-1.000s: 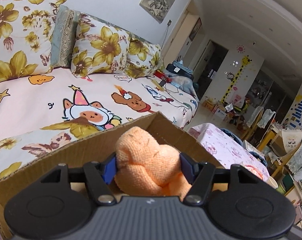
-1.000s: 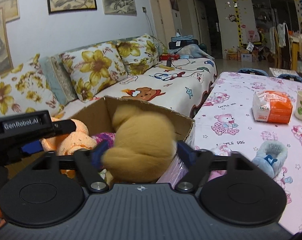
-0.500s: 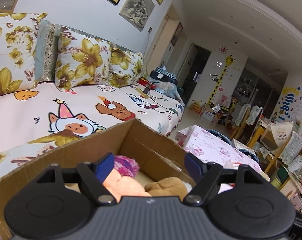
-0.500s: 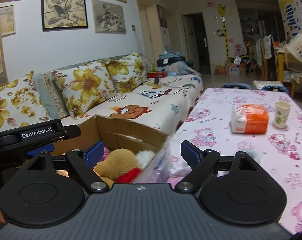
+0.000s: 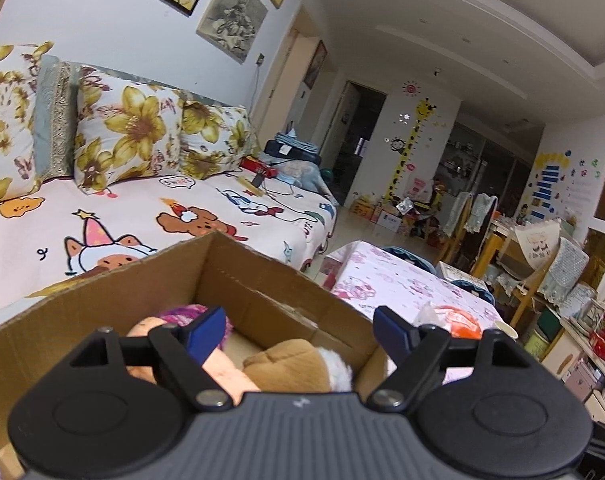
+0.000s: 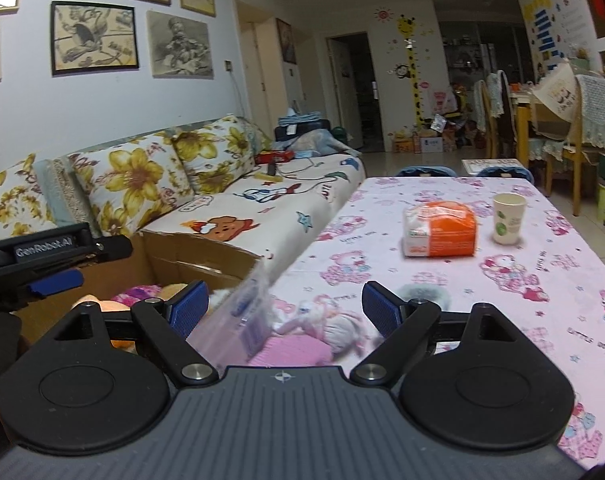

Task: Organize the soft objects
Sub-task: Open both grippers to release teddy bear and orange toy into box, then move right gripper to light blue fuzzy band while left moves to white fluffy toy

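An open cardboard box (image 5: 262, 268) holds a peach plush (image 5: 222, 372), a brown plush with white fur trim (image 5: 290, 364) and a purple knitted piece (image 5: 184, 314). My left gripper (image 5: 298, 324) hovers over the box; its jaws are opening, with nothing pressed between the pads. My right gripper (image 6: 282, 300) stands open over the table edge beside the box (image 6: 206, 256). Past its fingers lie a blurred clear plastic sheet (image 6: 242, 312), a pink cloth (image 6: 290, 350), a pale pink soft toy (image 6: 330, 324) and a grey fluffy slipper (image 6: 424, 294). My left gripper's blue pad (image 6: 56, 283) shows at left.
The table with the pink bear cloth (image 6: 502, 280) carries an orange tissue pack (image 6: 438, 232) and a paper cup (image 6: 508, 218). A sofa (image 5: 122, 208) with flowered cushions runs behind the box. Chairs and cluttered shelves fill the far right.
Both grippers opened: the peach plush left the left one, the brown plush left the right one, and both now lie in the box. The right gripper swung right over the table.
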`<state>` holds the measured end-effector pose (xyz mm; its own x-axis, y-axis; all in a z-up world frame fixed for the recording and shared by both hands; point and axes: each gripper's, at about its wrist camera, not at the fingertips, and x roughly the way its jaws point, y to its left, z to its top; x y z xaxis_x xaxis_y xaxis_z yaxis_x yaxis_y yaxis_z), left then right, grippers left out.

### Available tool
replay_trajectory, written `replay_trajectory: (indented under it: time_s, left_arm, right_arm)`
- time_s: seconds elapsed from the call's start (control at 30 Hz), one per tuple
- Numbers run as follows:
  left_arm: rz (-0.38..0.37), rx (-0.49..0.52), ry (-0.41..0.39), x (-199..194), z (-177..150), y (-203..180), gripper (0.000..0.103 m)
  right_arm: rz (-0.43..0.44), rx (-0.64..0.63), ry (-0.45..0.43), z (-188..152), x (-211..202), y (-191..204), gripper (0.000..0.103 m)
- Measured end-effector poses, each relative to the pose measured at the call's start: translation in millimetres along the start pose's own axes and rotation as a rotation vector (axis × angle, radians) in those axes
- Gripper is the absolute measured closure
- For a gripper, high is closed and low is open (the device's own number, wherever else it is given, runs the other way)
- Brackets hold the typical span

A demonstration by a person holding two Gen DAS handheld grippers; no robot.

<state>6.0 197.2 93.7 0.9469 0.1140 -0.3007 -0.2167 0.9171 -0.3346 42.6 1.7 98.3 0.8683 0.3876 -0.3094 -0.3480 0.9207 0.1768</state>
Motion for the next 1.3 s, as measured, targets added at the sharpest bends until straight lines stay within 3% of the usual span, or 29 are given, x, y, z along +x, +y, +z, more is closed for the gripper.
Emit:
replay_trajectory:
  time_s: [0.93,1.17,1.3]
  left_arm:
    - [-0.09,0.207,0.041,3.4,-37.9,-71.1,0.018]
    - [-0.134,0.308,0.055,-6.9,-58.9,-94.5,0.018]
    - [-0.155,0.327,0.104,-10.8,-74.2,-104.1,0.018]
  right_arm:
    - [-0.151,0.144,-0.002,-22.6,-7.8,-42.3,0.0]
    - [-0.195,0.177,0.059,-28.9,6.2,-56.7,0.0]
    - [-0.205,0.21,0.089,-32.1,17.3,-65.0,0.0]
